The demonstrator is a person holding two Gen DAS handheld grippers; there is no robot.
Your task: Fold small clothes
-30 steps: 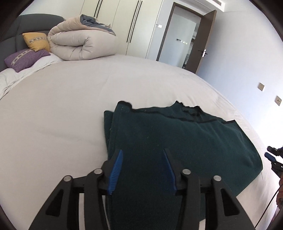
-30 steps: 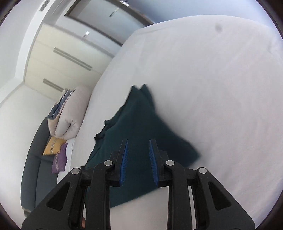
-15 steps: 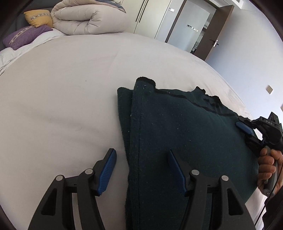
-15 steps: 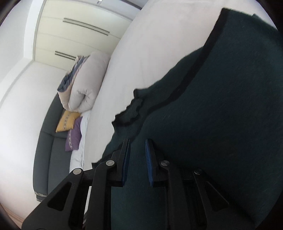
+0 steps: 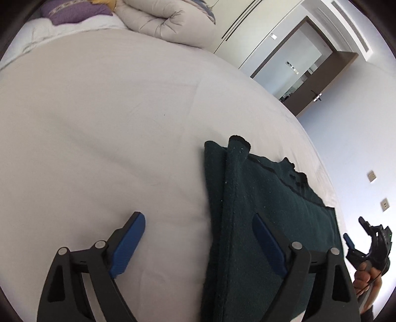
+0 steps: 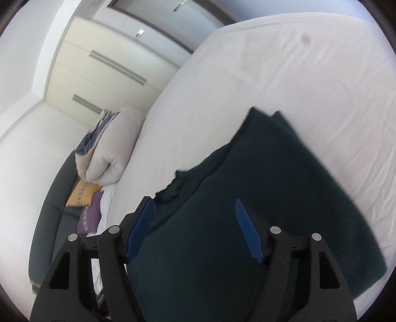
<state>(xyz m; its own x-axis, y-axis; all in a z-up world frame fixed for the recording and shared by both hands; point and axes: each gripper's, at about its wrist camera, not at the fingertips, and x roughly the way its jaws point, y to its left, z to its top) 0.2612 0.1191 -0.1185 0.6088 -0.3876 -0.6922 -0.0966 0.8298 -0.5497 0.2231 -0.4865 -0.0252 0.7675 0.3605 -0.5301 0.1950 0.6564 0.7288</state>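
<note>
Room as I see it, placed from the bed [image 5: 104,119]: a wide mattress under a white sheet, brightly lit. At its head, a rolled beige duvet [image 5: 168,22], a purple pillow [image 5: 74,11], a yellow pillow [image 6: 83,193] and a dark grey headboard [image 6: 52,205]. Beyond the duvet, cream wardrobe doors [image 6: 99,71]. Past the bed's far corner, an open brown door [image 5: 321,81]. Pale wall [image 5: 366,123] beside it, bearing two switch plates [image 5: 371,176].
</note>
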